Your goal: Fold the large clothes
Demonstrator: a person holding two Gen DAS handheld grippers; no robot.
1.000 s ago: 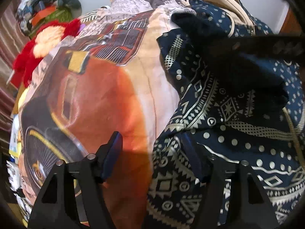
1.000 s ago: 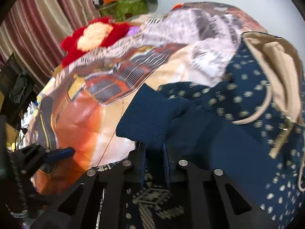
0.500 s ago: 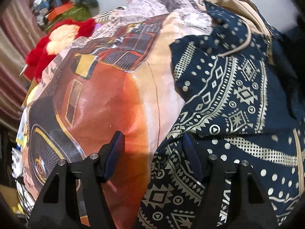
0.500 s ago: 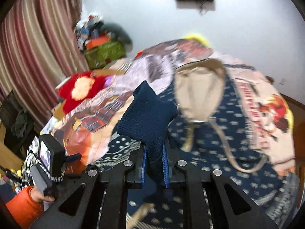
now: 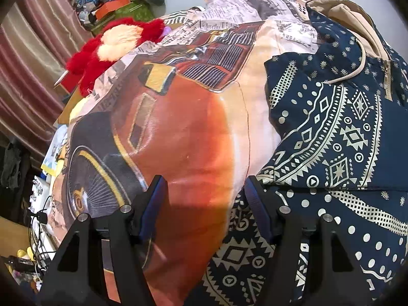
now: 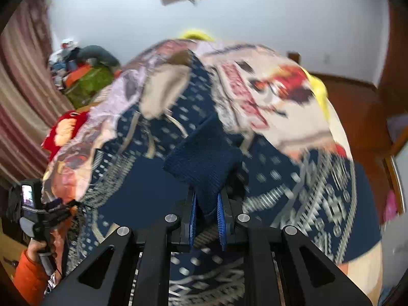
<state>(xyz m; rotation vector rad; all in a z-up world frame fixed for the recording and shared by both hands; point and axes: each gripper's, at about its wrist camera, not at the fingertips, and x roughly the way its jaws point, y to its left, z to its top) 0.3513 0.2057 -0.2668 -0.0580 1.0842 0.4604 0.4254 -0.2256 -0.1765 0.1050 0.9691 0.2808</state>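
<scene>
A navy hoodie with a cream geometric print (image 5: 339,137) lies spread on a bed; its beige-lined hood (image 5: 357,23) is at the far end. My left gripper (image 5: 204,196) is open and empty, low over the bedcover at the hoodie's left edge. My right gripper (image 6: 206,219) is shut on the hoodie's ribbed navy sleeve cuff (image 6: 204,163) and holds it above the hoodie's body (image 6: 318,191). The left gripper also shows in the right wrist view (image 6: 54,204), held by a hand in an orange sleeve.
The bedcover (image 5: 183,117) bears a printed orange car. A red and cream plush toy (image 5: 112,43) lies at the bed's far left. A pile of boxes and clothes (image 5: 112,2) sits behind it. Striped curtains (image 5: 28,58) hang on the left.
My right gripper has lifted the sleeve cuff up and carried it to the right over the hoodie's body. The sleeve has left the left wrist view. The left gripper barely moved.
</scene>
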